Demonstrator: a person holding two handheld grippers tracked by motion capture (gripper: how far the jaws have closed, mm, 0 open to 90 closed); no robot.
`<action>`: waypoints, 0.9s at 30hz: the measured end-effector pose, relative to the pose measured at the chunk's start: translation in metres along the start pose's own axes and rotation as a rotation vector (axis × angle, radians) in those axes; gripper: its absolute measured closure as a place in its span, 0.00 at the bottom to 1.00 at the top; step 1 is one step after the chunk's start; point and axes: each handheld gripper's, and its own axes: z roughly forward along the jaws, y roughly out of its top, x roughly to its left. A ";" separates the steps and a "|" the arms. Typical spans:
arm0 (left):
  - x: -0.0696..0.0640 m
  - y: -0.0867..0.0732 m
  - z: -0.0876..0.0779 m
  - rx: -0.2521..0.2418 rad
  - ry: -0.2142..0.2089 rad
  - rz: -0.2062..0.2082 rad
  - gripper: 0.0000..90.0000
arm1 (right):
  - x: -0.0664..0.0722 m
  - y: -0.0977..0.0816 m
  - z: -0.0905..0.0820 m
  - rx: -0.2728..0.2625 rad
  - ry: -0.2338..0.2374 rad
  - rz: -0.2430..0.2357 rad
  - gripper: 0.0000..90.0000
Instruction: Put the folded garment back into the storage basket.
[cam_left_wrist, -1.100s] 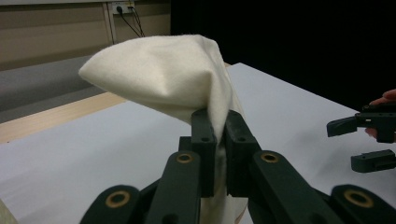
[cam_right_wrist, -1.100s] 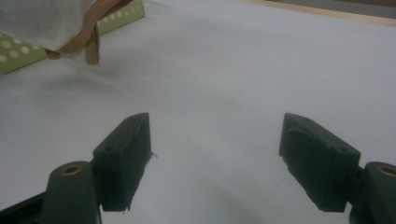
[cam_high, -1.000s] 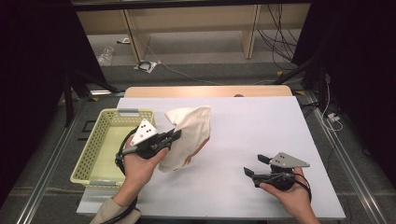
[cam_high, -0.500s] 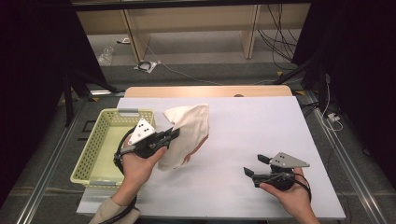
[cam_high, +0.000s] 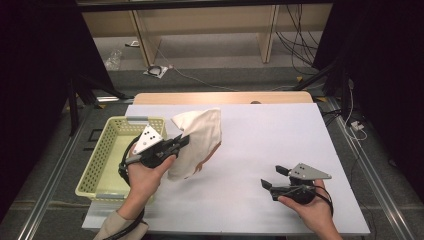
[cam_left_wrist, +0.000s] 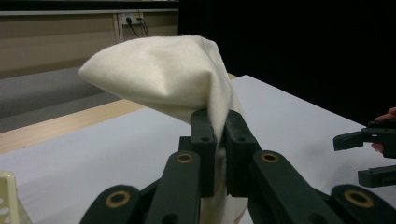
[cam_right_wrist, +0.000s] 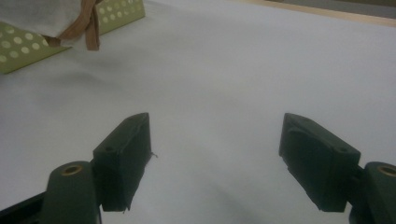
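Mid-carry, by the look of it: cream cloth bag (cam_high: 197, 142) lifted clear of the white bench (cam_high: 280, 135), hanging from the left gripper (cam_high: 181, 141) just beside the yellow-green perforated basket (cam_high: 102, 160) at the bench's left edge. In the left gripper view, fingers (cam_left_wrist: 204, 140) pressed together on a fold of the cloth (cam_left_wrist: 163, 74), fabric bunched above the pinch and more of it trailing down between the links. A tan strap or handle (cam_right_wrist: 86, 25) dangling off the bag's lower end, seen in the right gripper view against the basket's dotted wall (cam_right_wrist: 116, 11). Right gripper (cam_high: 270, 177) low over the near right part of the bench, well apart from the bag, fingers (cam_right_wrist: 123, 156) spread wide with nothing between them but bare white surface. Both hands at rest for now. Judged step: bag picked up and held aloft, not yet placed or opened. Next move likely one of two: swing left and lower into the basket, or bring the idle right gripper across to take a second edge. For the first, enough height to clear the basket rim, and the loose strap kept from catching on it. For the second, a reach toward the hanging lower hem, with the spread fingers closing on a single layer rather than the whole bunch. Either way, the pinch on that narrow fold to be held firm until the cloth is supported.
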 end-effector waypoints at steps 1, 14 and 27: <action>0.000 0.000 0.000 0.001 0.000 0.000 0.93 | 0.000 0.000 0.000 0.000 0.000 0.002 0.29; 0.005 0.003 -0.004 -0.010 0.010 -0.003 0.93 | 0.000 0.000 0.001 -0.002 0.001 0.002 0.29; 0.008 0.004 -0.007 -0.013 0.015 -0.008 0.93 | 0.000 0.000 0.000 0.008 0.000 0.000 0.29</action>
